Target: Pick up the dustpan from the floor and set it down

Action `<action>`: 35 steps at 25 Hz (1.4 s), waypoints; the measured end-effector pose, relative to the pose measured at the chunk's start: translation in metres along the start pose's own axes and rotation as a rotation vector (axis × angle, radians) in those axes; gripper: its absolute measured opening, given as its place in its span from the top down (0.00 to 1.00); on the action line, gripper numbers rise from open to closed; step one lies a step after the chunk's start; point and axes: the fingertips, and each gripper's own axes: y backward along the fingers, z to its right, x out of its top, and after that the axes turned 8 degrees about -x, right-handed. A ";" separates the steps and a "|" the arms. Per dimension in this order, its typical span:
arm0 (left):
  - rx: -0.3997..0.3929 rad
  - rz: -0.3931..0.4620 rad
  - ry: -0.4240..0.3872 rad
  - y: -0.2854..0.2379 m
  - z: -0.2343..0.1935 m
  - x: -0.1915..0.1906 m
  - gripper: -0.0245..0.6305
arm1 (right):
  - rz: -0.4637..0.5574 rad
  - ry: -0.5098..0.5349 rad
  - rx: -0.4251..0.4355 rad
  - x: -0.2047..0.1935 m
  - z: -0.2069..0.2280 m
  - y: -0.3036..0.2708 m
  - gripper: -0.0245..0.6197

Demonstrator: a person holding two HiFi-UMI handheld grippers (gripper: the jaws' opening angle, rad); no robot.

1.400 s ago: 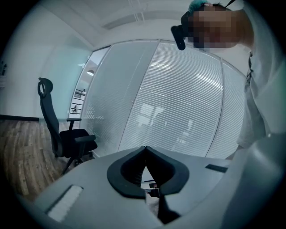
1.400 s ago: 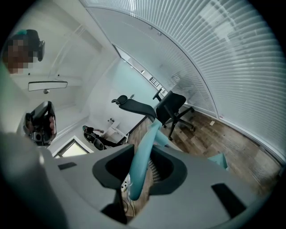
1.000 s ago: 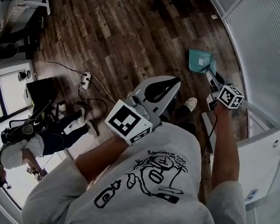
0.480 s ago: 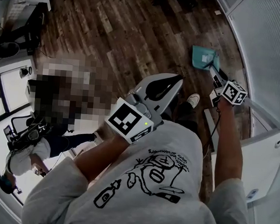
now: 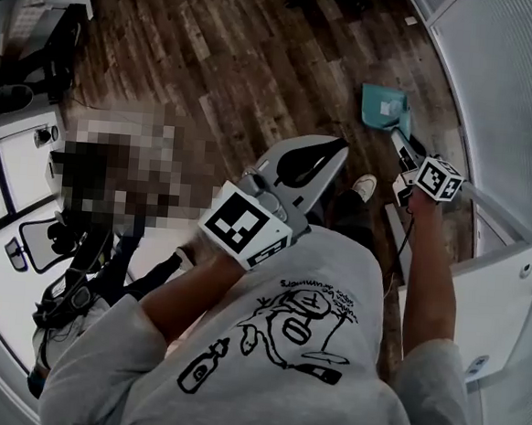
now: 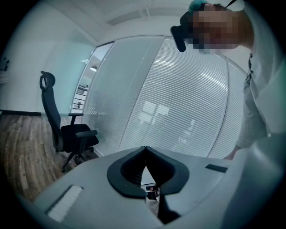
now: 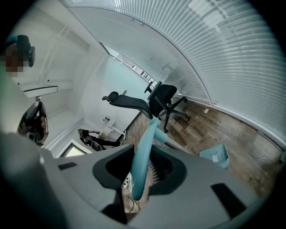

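The teal dustpan has a long handle; its pan [image 5: 384,106] is low by the wooden floor near the blinds wall, and I cannot tell whether it touches the boards. My right gripper [image 5: 403,155] is shut on the handle [image 7: 143,156], which runs up between the jaws in the right gripper view, with the pan [image 7: 215,155] off to the right. My left gripper [image 5: 321,154] is held in front of the body at the middle of the head view. Its jaws meet at the tips [image 6: 145,151] with nothing between them.
A glass wall with blinds [image 5: 514,89] runs along the right, and a white cabinet [image 5: 493,298] stands beside my right arm. A black office chair [image 6: 67,134] stands by the glass. Another person [image 5: 86,285] is at the left. My shoe [image 5: 364,185] is under the grippers.
The person at the left has shifted position. My right gripper and the dustpan stay almost where they were; the left gripper has not moved.
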 end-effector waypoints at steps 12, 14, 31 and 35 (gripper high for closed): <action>-0.016 -0.001 -0.002 -0.002 0.014 -0.001 0.96 | -0.062 -0.027 -0.019 -0.042 0.003 0.016 0.84; -0.018 -0.002 -0.004 -0.001 0.017 -0.001 0.96 | -0.069 -0.031 -0.022 -0.048 0.002 0.018 0.84; -0.017 0.008 -0.015 0.004 0.024 0.002 0.96 | -0.142 -0.041 -0.067 -0.079 0.006 0.024 0.84; -0.022 0.012 -0.016 0.005 0.026 0.003 0.96 | -0.159 -0.052 -0.079 -0.086 0.004 0.027 0.84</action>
